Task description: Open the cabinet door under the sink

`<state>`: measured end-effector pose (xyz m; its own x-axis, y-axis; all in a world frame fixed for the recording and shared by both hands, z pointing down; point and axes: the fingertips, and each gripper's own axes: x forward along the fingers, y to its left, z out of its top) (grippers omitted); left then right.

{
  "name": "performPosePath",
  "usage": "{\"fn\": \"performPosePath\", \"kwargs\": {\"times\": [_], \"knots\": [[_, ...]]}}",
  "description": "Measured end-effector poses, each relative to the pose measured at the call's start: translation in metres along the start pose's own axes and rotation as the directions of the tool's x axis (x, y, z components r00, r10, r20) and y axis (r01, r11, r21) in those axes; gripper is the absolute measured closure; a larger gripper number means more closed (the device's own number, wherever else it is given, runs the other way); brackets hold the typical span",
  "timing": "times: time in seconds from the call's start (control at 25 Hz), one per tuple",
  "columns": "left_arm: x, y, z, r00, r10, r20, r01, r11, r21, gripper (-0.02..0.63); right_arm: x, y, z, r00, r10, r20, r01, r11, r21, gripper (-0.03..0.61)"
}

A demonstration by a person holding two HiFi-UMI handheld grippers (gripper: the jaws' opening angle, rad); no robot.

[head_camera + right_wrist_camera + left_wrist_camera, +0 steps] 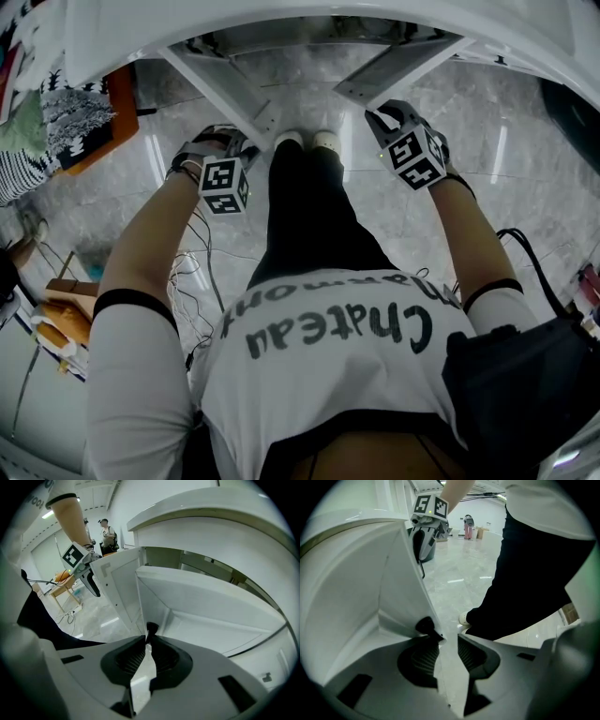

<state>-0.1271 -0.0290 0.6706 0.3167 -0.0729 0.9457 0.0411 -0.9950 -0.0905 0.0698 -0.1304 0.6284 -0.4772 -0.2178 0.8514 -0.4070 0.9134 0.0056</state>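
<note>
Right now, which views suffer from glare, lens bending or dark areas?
Head view: light streaks glare on the floor, and the lens bends the counter edge into an arc. Left gripper view: black corners; the trousers are a dark mass without detail; the left cabinet door is softly lit. Right gripper view: bright, even light; the right cabinet door is sharp, but its straight edges bow.
</note>
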Motion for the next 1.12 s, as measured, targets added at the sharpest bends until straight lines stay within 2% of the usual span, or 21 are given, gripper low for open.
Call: {"fn": "performPosePath", "kwargs": {"times": [0.32,1.12], "knots": [[-0.008,-0.016,-0.021,0.998,-0.032,-0.056,0.034,0.999,0.025,0.494,-0.004,0.002,-0.008,0.999,0.007,-0.04,-0.009,0.999,-0.036,0.545],[-0.017,-0.039,-0.068,0.979,-0.032,-0.203,0.044,0.997,0.056,0.5,-0.022,0.009,-0.044,0.991,-0.016,-0.136,0.008,0.998,-0.065,0.543]]}}
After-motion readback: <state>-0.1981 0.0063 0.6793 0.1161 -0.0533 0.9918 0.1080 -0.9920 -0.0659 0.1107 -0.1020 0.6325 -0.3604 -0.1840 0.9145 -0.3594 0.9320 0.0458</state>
